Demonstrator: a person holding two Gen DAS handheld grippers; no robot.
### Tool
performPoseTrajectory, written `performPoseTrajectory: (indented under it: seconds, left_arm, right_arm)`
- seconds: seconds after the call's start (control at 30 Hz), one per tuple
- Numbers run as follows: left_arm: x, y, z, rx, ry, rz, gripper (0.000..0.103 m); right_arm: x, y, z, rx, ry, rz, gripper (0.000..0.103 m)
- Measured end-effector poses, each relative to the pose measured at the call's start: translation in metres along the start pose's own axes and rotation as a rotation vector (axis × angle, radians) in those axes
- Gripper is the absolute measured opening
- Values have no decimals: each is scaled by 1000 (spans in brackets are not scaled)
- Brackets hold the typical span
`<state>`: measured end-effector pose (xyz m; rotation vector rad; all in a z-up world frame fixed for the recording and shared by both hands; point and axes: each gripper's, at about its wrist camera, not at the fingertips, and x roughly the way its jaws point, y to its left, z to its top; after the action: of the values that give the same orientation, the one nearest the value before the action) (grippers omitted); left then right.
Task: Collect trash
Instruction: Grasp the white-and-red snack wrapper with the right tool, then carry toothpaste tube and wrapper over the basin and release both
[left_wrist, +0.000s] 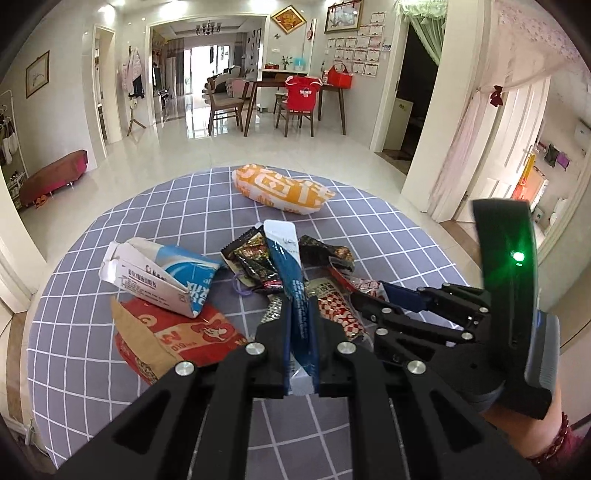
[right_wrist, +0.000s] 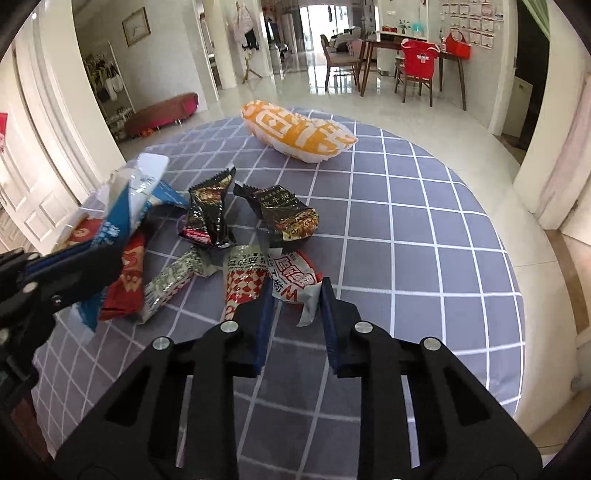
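A pile of snack wrappers lies on a round table with a grey checked cloth (left_wrist: 192, 206). My left gripper (left_wrist: 300, 302) is shut on a blue and white wrapper (left_wrist: 291, 273), held above the pile; it also shows in the right wrist view (right_wrist: 125, 206). My right gripper (right_wrist: 297, 286) is open, its fingers on either side of a red and white wrapper (right_wrist: 291, 280) on the cloth. It appears in the left wrist view (left_wrist: 373, 295) at the right of the pile. Black wrappers (right_wrist: 210, 218) lie in the middle.
An orange and white bag (left_wrist: 284, 194) lies at the table's far side. A crushed white and blue carton (left_wrist: 162, 273) and a red paper bag (left_wrist: 177, 332) lie on the left. Beyond are a tiled floor, a dining table and chairs (left_wrist: 295, 99).
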<state>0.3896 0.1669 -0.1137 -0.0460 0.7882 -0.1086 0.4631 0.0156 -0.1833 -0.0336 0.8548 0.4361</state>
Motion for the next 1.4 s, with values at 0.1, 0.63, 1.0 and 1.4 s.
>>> performPoseTrajectory:
  seconds: [0.1,0.63,1.0,1.4]
  left_arm:
    - [-3,-7,-3,6,1,-6,8]
    - [-17,-141,-12,161,11,-182,8]
    - [31,-287,-49,349,153,-364,8]
    - [85,-357,-70,406,273,-343,74]
  right_arm:
    - [-15,-7,-6,37,-21,35,24]
    - [-150,-101,-72,248,-214,25,24]
    - [-217,-207,-163,453,-264,-174,24]
    - [-236,-272,-218,624,-287,-269,24]
